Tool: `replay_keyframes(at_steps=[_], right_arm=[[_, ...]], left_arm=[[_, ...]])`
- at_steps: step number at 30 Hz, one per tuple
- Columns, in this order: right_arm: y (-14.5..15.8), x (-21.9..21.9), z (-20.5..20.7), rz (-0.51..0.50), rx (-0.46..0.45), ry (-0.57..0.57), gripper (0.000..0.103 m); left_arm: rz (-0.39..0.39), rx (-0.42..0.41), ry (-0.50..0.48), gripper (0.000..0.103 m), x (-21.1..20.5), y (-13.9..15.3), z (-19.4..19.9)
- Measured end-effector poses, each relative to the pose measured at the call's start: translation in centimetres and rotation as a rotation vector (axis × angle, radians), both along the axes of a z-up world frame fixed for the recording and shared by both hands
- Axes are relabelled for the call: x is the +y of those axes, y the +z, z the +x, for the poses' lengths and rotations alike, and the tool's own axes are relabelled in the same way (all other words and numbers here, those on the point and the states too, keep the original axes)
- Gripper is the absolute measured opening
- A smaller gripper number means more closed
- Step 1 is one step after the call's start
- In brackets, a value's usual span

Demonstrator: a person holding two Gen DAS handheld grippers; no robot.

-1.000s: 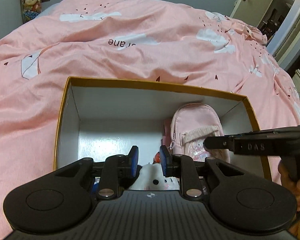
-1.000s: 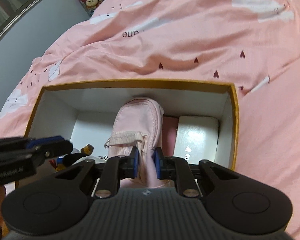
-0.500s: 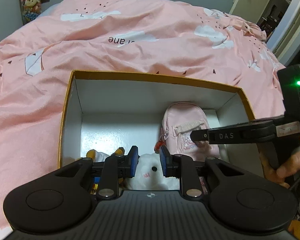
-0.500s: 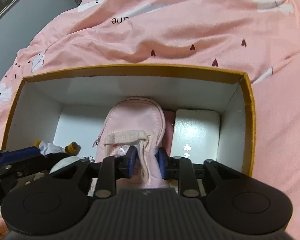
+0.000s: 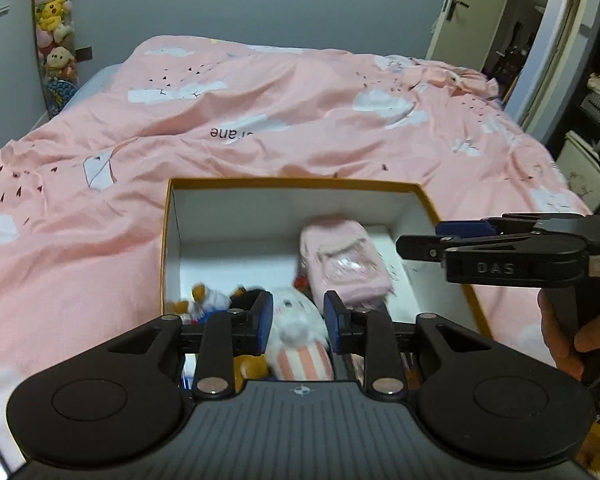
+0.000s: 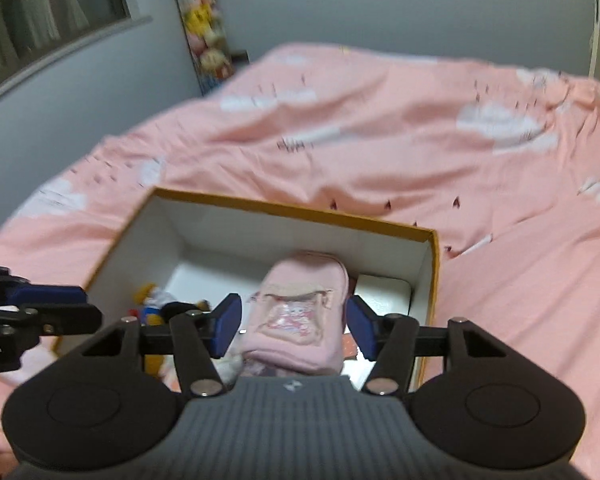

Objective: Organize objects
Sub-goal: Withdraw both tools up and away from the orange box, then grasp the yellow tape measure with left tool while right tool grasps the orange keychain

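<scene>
Left wrist view looks down into an open cardboard box with a mustard rim and white walls, set on a pink bedspread. The box is the landmark for all that follows. Inside it, toward its right half, a pink pouch lies flat with its long axis running from the near wall to the far wall, its rounded end pointing at the far wall. To the pouch's right, against the box's right wall, a white flat box shows only as a strip, the pouch hiding much of it. In the near left corner lies a small duck-like figure, blurred. A white plush toy with pink-striped lower part lies at the near wall; its lower end is cut off behind the gripper body.

The left gripper hangs above the box's near edge, jaws opening, the plush seen between them with the pads clear of it. The right gripper is above the near wall too, jaws opening wide to either side of the pouch and not pressing it. A hand holds its handle, partly cut off at the picture's edge
</scene>
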State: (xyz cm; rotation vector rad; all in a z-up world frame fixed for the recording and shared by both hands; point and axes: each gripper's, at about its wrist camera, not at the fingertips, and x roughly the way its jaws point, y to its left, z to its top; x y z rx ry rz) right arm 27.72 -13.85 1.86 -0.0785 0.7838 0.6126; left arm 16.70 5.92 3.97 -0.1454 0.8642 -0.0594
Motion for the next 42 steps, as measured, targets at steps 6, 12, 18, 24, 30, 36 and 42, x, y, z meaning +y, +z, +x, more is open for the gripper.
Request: replay_keyframes(at_steps=[6,12,18,24,30,36,42], right_arm=[[0.3,-1.5,-6.6,0.032,-0.047,0.065,0.065],[-3.4,-1.9,-10.5,0.006,0.06,0.054,0.069],[-8.1,-1.8,-12.2,-0.057,0.253,0.072,0.062],[-10.8,-0.2,-13.5,-0.07,0.343,0.157,0.059],[-12.5,1.2,-13.3,-0.098,0.377,0.195,0.043],[-12.1,0.6,-13.6,-0.122,0.347,0.166,0.041],[-10.7,-1.1,-13.4,-0.192,0.261,0.07,0.041]], left_arm=[[0.003,0.0,-0.044,0.036,-1.2,-0.8,-4.0],[0.052,0.102,-0.077,0.036,-2.7,-4.6,-5.9],[0.031,0.225,-0.104,0.046,-3.3,-8.7,-7.3],[-0.052,0.292,-0.02,0.048,-2.5,-11.0,-8.5],[-0.117,0.299,0.019,0.05,-1.3,-11.7,-8.3],[-0.151,0.327,0.001,0.057,-1.4,-12.7,-7.3],[-0.166,0.353,-0.007,0.064,-2.1,-13.3,-6.1]])
